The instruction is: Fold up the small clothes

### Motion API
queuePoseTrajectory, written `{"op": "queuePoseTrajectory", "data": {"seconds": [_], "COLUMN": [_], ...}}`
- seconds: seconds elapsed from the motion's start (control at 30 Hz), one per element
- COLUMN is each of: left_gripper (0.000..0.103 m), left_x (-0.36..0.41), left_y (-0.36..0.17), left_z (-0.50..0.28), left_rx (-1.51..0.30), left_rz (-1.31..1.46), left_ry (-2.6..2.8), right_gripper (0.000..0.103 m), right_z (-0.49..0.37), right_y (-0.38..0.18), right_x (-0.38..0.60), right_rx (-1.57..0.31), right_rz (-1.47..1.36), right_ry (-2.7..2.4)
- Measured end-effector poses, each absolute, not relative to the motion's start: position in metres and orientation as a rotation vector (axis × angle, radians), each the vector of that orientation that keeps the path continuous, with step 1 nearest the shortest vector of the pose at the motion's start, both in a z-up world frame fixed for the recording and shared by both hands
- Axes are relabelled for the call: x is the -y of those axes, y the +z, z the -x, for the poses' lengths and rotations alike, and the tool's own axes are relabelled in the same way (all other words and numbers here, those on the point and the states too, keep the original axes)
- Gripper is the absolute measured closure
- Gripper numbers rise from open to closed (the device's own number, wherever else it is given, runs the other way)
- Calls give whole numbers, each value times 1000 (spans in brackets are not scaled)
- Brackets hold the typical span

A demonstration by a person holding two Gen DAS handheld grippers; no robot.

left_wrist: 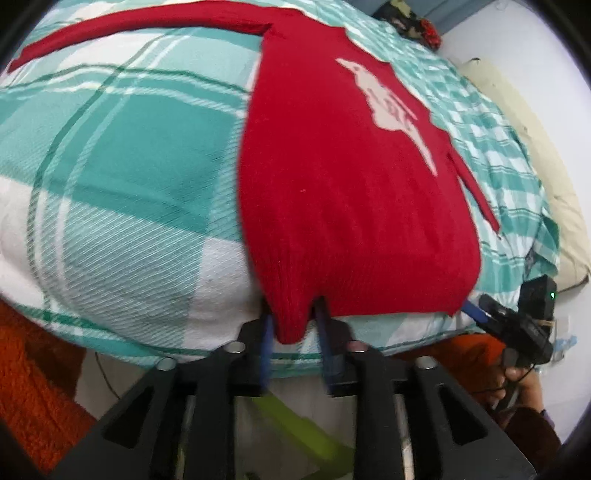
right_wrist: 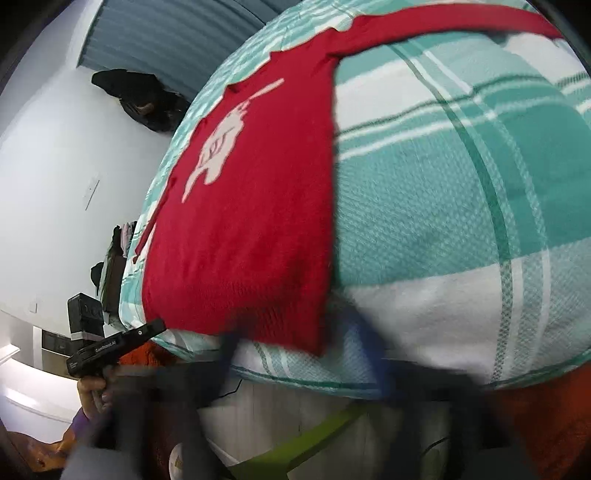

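Observation:
A small red knit sweater (left_wrist: 351, 192) with a white bird motif lies flat on a teal and white plaid bedspread (left_wrist: 122, 177), one sleeve stretched out to the far left. My left gripper (left_wrist: 295, 328) is shut on its near left hem corner at the bed's front edge. The right gripper (left_wrist: 476, 312) shows at the hem's right corner. In the right wrist view the sweater (right_wrist: 251, 221) fills the middle, and my right gripper (right_wrist: 291, 343) is blurred, its blue fingers (right_wrist: 362, 332) straddling the hem's right corner. The left gripper (right_wrist: 147, 332) shows at the hem's other corner.
An orange fuzzy rug (left_wrist: 29, 376) lies below the bed. A beige pillow (left_wrist: 528, 122) lies at the bed's right side, with dark clothes (left_wrist: 410, 22) beyond. White walls (right_wrist: 55, 177) and a yellow-green object (right_wrist: 314, 432) under the bed edge show in the right wrist view.

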State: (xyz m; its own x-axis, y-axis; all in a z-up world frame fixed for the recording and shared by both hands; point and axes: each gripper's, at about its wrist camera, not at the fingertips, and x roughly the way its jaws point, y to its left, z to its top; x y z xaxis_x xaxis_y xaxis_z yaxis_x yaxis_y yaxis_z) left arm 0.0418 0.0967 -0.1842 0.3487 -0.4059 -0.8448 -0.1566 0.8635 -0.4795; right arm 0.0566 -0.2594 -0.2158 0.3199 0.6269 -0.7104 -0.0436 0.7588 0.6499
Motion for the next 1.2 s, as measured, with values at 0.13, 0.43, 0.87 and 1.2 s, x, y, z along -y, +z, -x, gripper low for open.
{"op": "queuePoseTrajectory", "data": {"seconds": [0.13, 0.43, 0.87, 1.2], "left_gripper": [69, 101, 83, 28], "left_x": [-106, -103, -103, -150], "left_y": [-188, -177, -207, -133], "left_z": [-44, -35, -57, -15], "left_rx": [-1199, -1204, -1346, -1090], "left_rz": [619, 520, 509, 529], "left_ry": [-169, -140, -44, 231], "right_gripper": [50, 99, 91, 23], "right_z": [-66, -46, -60, -24], "right_y": [-224, -206, -225, -174], "right_x": [250, 240, 225, 301], "right_rx": [-1196, -1290, -1364, -1239], "right_rz": [-579, -370, -270, -447], "right_ry": [535, 396, 285, 4]}}
